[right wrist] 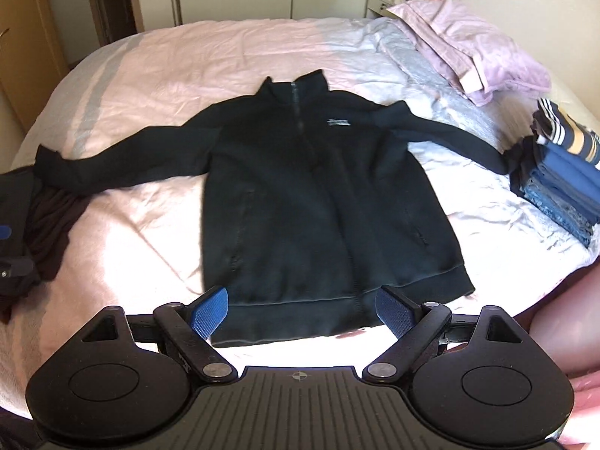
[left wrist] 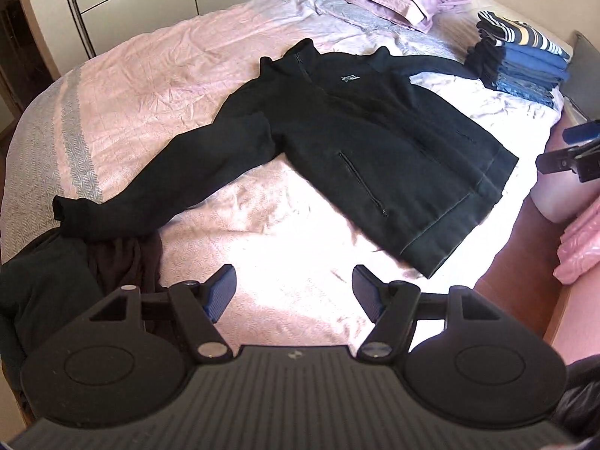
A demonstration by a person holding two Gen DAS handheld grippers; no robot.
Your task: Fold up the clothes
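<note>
Jacket (right wrist: 300,172) lies flat mid-frame on the bed (right wrist: 157,75), collar toward the top, sleeves stretched sideways. Right gripper (right wrist: 302,309), jaws wide and empty, sits over the hem, nearer than the left gripper (left wrist: 294,292), also wide.

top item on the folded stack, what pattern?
Striped: navy, white and a tan band. The top item on the stack shows best in the right wrist view.

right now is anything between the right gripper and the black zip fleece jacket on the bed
Nothing visible. The open right gripper hangs just over the hem of the black zip fleece jacket, which lies flat on the pink bedspread.
</note>
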